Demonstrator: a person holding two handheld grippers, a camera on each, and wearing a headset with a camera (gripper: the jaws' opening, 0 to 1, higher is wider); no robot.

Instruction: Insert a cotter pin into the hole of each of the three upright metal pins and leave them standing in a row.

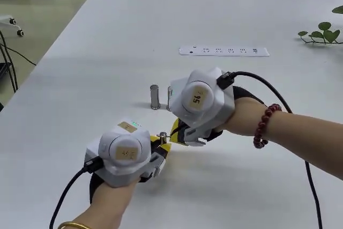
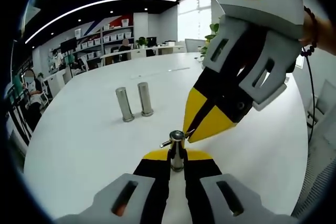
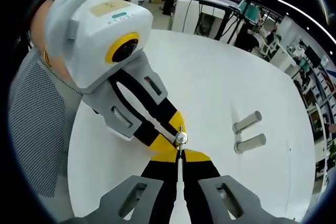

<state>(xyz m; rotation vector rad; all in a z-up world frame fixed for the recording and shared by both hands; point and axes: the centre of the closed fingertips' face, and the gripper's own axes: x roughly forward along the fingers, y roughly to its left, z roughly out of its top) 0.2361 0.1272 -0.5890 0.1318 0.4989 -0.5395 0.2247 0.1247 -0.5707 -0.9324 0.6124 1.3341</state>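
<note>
The left gripper (image 2: 176,157) was clamped on a metal pin (image 2: 177,141) low over the table (image 1: 107,52), the right gripper (image 3: 180,157) pinched shut on the cotter pin (image 2: 166,143) at its hole, and I feared a slight twist might bend or jam it.

A white power strip (image 1: 224,51) is lying in the upper middle of the frame on the white table (image 1: 107,36), while green plant leaves (image 1: 321,33) are poking in at the right edge.

White workbench (image 1: 107,52), power strip (image 1: 224,51), leafy plant (image 1: 320,33), office shelves (image 2: 113,38) under ceiling light strips (image 2: 105,3).
</note>
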